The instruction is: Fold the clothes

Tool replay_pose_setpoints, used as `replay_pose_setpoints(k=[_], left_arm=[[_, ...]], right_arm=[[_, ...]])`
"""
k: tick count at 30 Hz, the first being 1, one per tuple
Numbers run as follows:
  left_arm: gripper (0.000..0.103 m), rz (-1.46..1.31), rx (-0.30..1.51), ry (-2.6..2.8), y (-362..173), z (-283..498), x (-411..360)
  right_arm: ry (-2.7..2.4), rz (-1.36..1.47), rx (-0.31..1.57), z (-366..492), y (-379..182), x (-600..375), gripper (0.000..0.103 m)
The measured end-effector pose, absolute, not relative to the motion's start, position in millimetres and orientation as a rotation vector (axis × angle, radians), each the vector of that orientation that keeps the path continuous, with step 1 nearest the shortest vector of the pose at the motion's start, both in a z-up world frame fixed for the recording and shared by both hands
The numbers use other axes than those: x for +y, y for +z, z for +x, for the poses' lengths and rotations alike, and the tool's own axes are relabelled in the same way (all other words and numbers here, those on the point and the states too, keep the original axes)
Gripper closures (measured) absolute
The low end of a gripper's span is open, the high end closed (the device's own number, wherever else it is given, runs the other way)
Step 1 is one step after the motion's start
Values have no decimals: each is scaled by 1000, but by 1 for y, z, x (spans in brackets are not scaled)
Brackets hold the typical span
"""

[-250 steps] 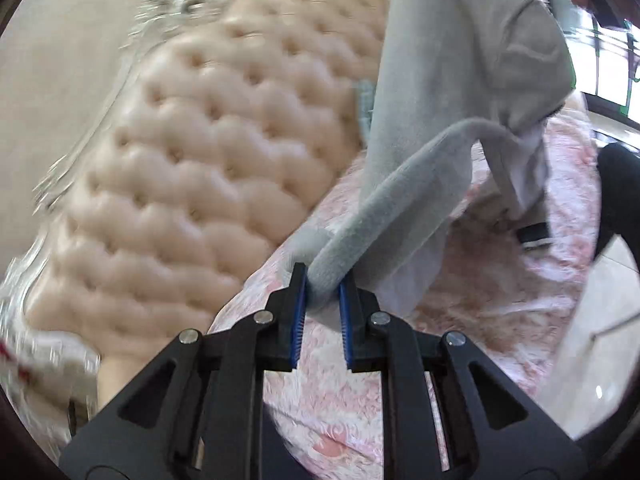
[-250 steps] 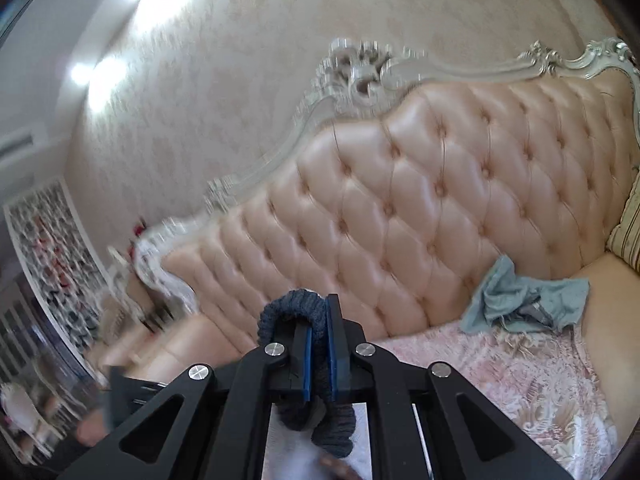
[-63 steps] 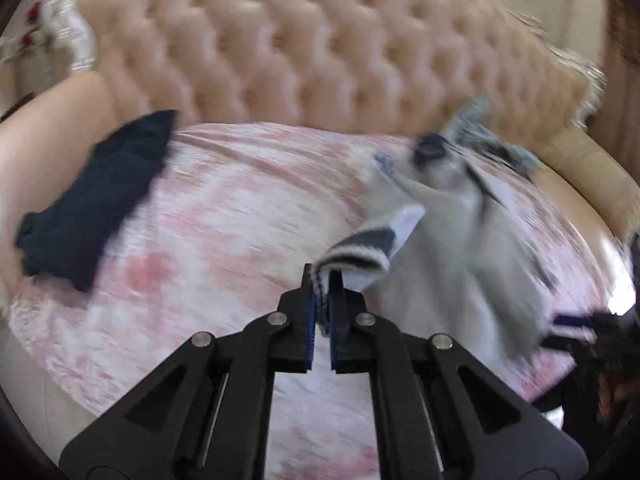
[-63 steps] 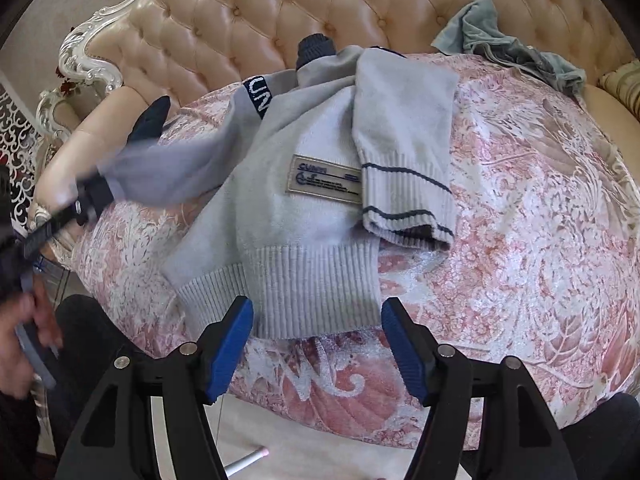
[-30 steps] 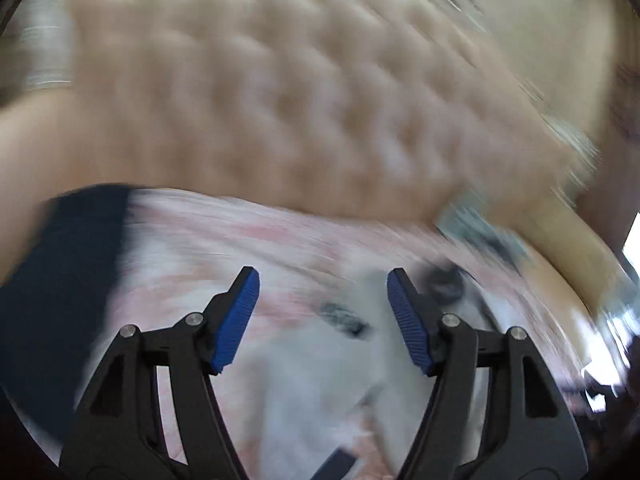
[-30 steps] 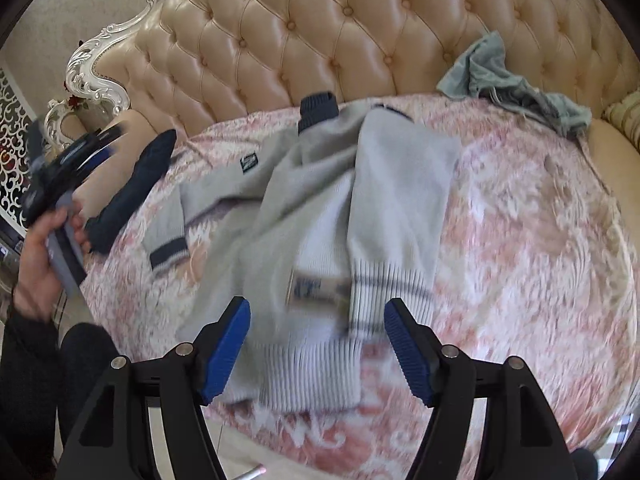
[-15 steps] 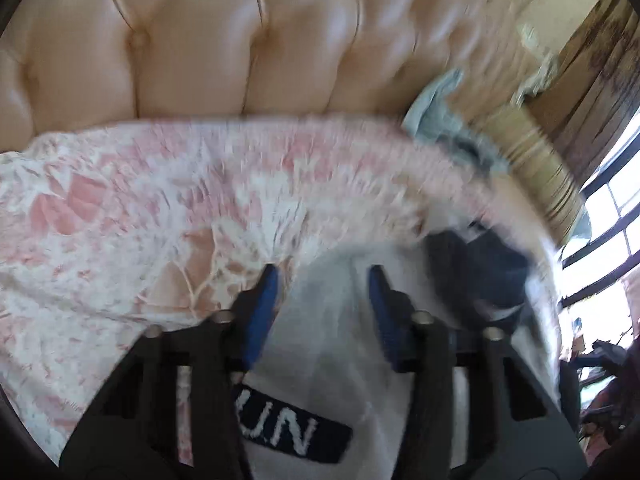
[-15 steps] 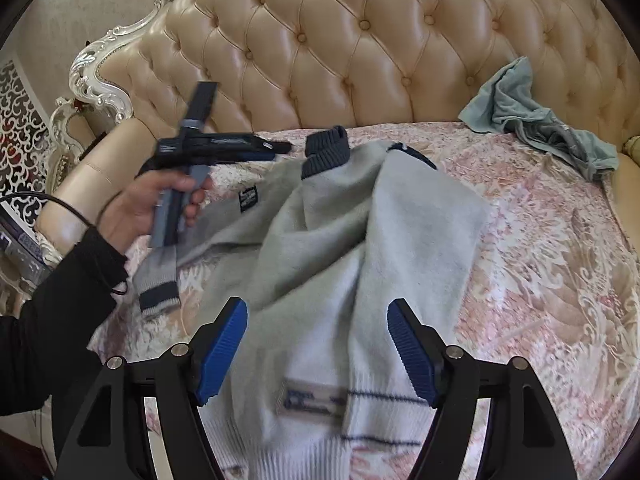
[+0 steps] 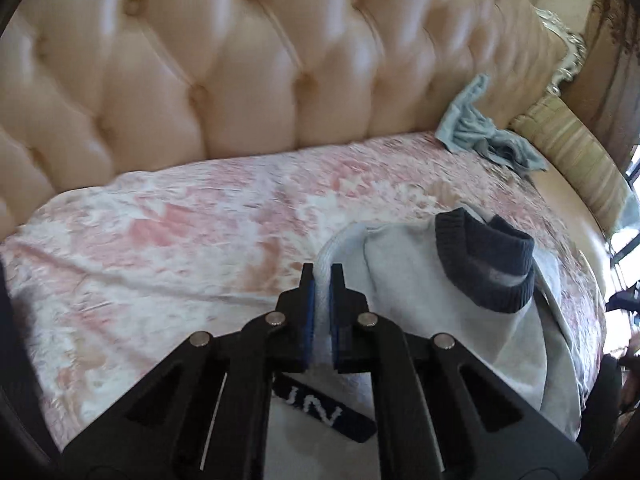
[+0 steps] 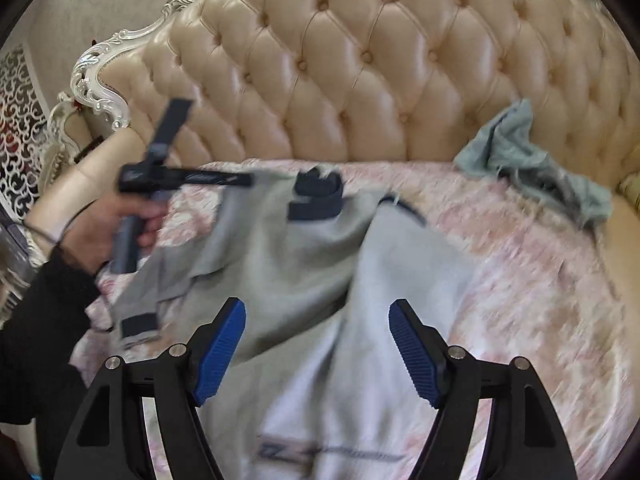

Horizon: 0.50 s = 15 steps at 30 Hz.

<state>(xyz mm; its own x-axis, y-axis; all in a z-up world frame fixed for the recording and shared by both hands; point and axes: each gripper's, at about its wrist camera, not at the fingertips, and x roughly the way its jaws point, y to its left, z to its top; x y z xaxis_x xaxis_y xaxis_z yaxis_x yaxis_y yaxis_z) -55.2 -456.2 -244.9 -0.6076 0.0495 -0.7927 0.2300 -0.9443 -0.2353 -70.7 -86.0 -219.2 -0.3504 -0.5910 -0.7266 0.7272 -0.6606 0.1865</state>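
Item: grey sweater point(image 10: 304, 280), on the bed point(image 9: 160, 240), one sleeve folded across its front. We clamp its shoulder fold in the left hand-held gripper point(image 9: 323, 280); our right hand-held gripper point(image 10: 316, 344) hovers above its body, jaws wide, empty. Beyond the sweater: teal garment point(image 10: 532, 168) unfolded against the headboard point(image 10: 360, 60). Second sleeve and body folds remain.

The left gripper point(image 9: 322, 276) pinches a fold of the grey sweater point(image 9: 404, 280) at its shoulder, blue pads pressed on the knit. The dark ribbed collar point(image 9: 486, 264) stands up to the right (a navy label lettered "UN" shows below the jaws). The sweater lies on a pink floral bedspread point(image 9: 180, 236), before a tufted headboard point(image 9: 240, 60); a crumpled blue-grey cloth point(image 9: 480, 128) sits far right.
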Motion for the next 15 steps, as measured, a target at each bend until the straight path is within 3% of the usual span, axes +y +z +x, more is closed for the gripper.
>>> replay_pose_setpoints(k=[4,6,10,11,14,15], left_arm=[[96,1313,640,-2549,-259,-43,-478],[95,1353,583,-2493,-275,-45,-478],[90,1291,698,-2337,-299,-32,-499],[82,1259,702,-2340,-296,-31,-501],[33,1124,657,-2349,-278,-23,-505],[30,1081,641,-2350,-273,-19,-506]], right_arm=[[-2139,981,273,-123,-205,-100,28],[-2138,989,276,-144,-206,-109,28],[-2101,1035,334,-177,-222,-131,27],[-2090,1046,358,-182,-228,-136,27],[-2033,1073,421,-195,-245,-152,28],[-2024,1084,428,-200,-249,-155,28]])
